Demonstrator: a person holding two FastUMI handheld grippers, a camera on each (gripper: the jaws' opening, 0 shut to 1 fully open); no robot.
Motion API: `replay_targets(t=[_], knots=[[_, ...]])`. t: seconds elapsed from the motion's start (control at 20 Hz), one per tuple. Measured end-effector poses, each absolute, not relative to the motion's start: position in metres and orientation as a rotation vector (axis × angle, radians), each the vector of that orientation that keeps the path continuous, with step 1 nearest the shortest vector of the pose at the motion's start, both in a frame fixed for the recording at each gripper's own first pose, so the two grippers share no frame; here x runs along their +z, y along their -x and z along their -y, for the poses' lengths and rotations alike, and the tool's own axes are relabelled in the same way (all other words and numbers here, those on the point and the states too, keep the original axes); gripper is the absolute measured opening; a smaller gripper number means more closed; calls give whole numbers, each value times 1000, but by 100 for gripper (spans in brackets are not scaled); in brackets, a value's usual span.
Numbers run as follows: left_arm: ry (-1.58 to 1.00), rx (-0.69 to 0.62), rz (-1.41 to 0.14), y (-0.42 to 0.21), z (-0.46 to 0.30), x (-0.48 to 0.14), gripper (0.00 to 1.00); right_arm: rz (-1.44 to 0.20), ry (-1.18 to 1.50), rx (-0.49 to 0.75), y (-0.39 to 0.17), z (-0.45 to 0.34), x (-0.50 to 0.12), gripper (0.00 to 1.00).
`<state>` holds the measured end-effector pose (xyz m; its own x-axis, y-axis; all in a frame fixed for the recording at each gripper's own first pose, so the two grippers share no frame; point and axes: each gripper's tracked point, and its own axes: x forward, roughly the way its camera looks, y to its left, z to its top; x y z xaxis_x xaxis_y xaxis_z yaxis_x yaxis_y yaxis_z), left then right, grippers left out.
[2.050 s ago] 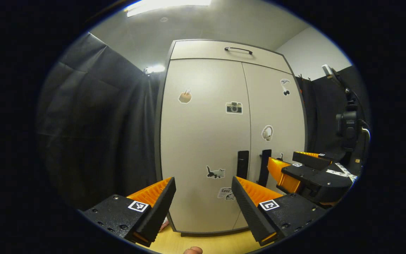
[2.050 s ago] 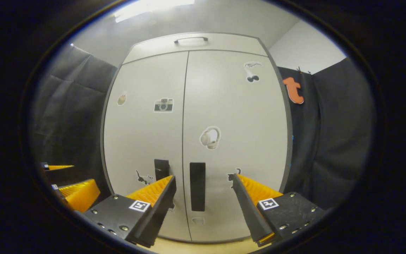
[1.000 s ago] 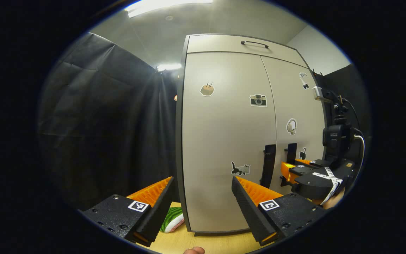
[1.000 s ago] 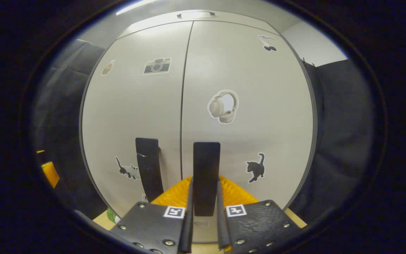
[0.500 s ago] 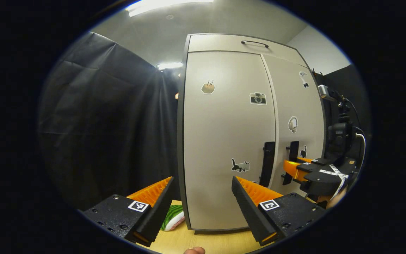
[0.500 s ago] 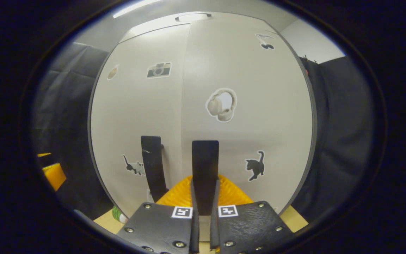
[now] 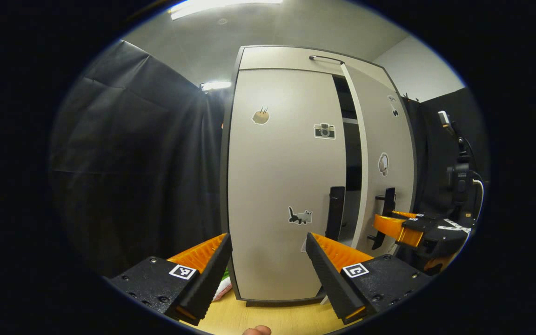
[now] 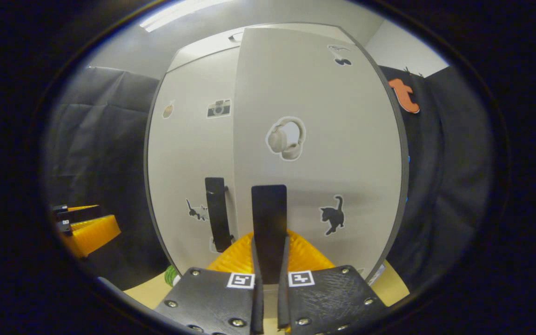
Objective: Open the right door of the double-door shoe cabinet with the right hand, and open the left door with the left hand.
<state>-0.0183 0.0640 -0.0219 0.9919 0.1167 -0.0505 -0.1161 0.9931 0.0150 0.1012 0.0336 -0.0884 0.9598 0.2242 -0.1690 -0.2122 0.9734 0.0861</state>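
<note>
One rigid hinged right door [image 8: 314, 139], ajar beside the left door [image 7: 282, 186]; right gripper [image 8: 268, 260] clamped its bar handle [image 8: 269, 218], left gripper [image 7: 268, 260] gaped.

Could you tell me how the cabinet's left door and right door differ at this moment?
The right door stands ajar, showing a dark gap; the left door is closed. The right gripper clamps the right door's handle; the left handle is free, the left gripper open. Both doors are pale and stickered.
</note>
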Motion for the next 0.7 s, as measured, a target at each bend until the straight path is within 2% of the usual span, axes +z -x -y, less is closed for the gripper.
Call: replay_targets(t=[0.7], knots=[[4,36,-80,13,-31,-33,98,-188,-55,364,-78,-12,-81,12]])
